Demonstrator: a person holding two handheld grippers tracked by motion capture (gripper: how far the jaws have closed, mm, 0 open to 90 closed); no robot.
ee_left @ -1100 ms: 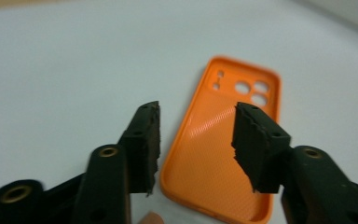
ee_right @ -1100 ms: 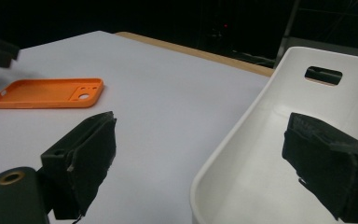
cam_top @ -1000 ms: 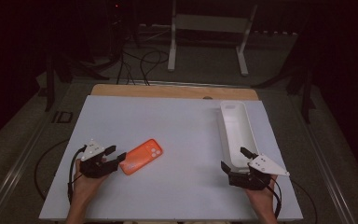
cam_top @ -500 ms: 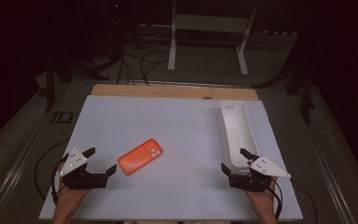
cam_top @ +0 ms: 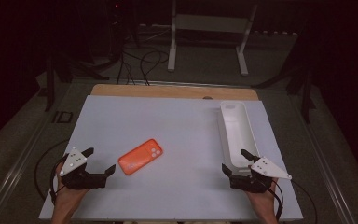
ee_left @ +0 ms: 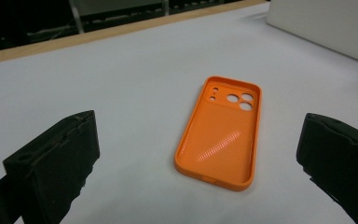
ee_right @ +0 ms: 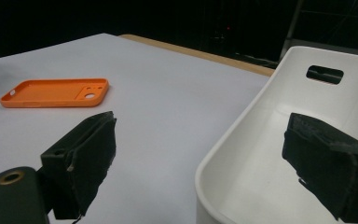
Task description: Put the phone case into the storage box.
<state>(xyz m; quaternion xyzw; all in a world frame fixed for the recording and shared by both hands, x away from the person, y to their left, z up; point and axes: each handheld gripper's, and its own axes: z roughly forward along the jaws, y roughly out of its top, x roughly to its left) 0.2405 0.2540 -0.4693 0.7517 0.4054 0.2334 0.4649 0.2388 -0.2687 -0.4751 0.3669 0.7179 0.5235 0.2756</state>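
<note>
An orange phone case (cam_top: 141, 156) lies hollow side up on the white table top (cam_top: 168, 121), left of the middle. My left gripper (cam_top: 101, 160) sits just to the case's left, near the table's front edge. It stands open, its jaws have just been opening, and nothing is between them. In the left gripper view the case (ee_left: 221, 135) lies a little ahead of the two black fingers (ee_left: 60, 158), apart from both. My right gripper (cam_top: 233, 159) stands open at the near end of a long white tray (cam_top: 235, 135), one finger (ee_right: 326, 163) over the tray's inside and nothing held.
The white tray (ee_right: 233, 163) runs along the table's right side and holds nothing that I can see. A wooden strip (cam_top: 172, 91) borders the far edge. Beyond it are a metal stand (cam_top: 205, 42) and cables on a dark floor.
My left gripper has let go of the orange case, opened wide and drawn back to the left. The case stays where it was. My right gripper has not moved.
</note>
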